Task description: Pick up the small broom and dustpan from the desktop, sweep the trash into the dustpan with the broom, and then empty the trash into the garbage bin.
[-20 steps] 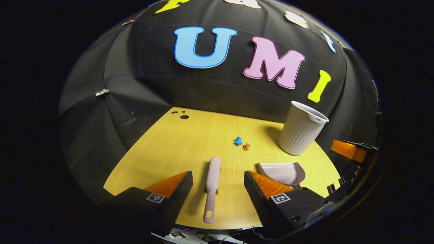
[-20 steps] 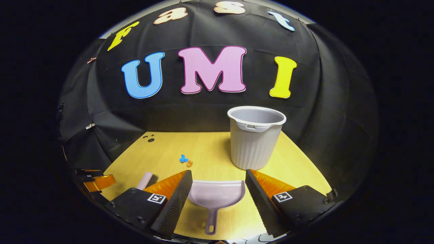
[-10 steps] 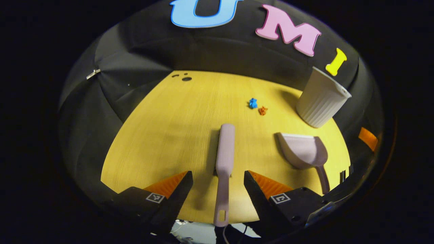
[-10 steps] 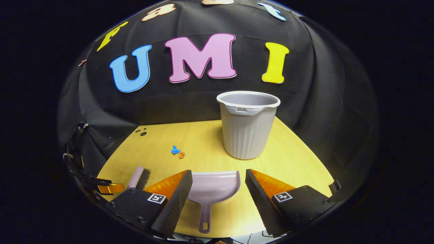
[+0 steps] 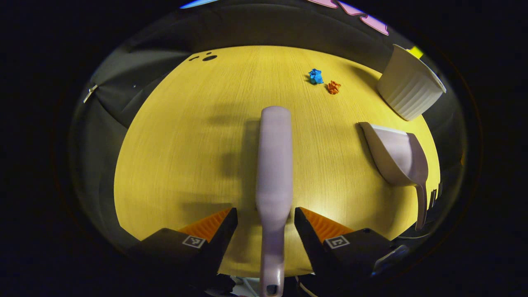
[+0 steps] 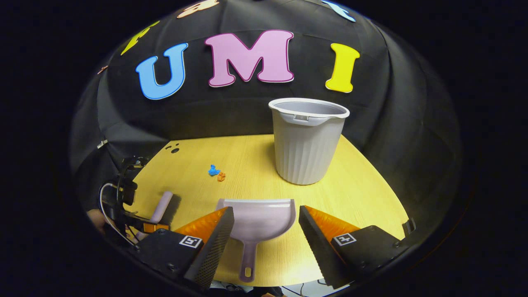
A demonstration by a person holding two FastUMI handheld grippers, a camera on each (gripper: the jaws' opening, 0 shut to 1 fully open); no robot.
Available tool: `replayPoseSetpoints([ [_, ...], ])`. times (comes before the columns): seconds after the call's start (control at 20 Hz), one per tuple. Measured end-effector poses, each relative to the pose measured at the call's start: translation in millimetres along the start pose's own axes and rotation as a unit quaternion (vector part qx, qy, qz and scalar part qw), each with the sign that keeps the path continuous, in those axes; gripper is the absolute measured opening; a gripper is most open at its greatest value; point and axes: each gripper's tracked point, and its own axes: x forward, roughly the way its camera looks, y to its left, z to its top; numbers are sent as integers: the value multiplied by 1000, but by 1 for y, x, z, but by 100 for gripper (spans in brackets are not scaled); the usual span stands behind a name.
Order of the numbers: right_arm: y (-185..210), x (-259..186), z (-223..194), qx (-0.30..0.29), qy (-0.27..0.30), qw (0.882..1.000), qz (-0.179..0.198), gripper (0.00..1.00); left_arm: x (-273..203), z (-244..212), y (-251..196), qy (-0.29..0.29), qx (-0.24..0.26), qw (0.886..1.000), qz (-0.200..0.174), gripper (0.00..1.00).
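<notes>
pickup step, nothing grabbed yet. left gripper (image 5: 264,220) spread wide with the broom (image 5: 273,165) handle lying between the fingers, untouched. right gripper (image 6: 266,225) also gaping, lined up on the dustpan (image 6: 258,220) handle, both flat on the desktop (image 6: 354,194). next up: dropping lower and pinching each handle, probably. further out, blue scrap (image 5: 316,76) and orange scrap (image 5: 333,87) side by side, then garbage bin (image 6: 307,140) upright near the back.

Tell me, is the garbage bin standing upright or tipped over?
Upright. In the right gripper view the garbage bin stands on its base on the desktop, with its open rim facing up.
</notes>
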Motion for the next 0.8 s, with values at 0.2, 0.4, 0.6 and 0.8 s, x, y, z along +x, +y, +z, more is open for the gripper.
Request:
replayPoseSetpoints([
  [0.2, 3, 4, -10, 2, 22, 1000, 7, 99, 9, 3, -2, 4, 9, 1000, 9, 72],
  [0.4, 5, 9, -33, 37, 78, 996, 13, 99, 11, 3, -4, 0, 8, 1000, 12, 53],
  [0.6, 0, 15, -51, 62, 119, 991, 7, 99, 12, 3, -5, -12, -2, 1000, 14, 34],
  [0.8, 3, 14, -76, 107, 182, 978, 6, 99, 8, -4, -1, -34, 0, 999, 6, 26],
])
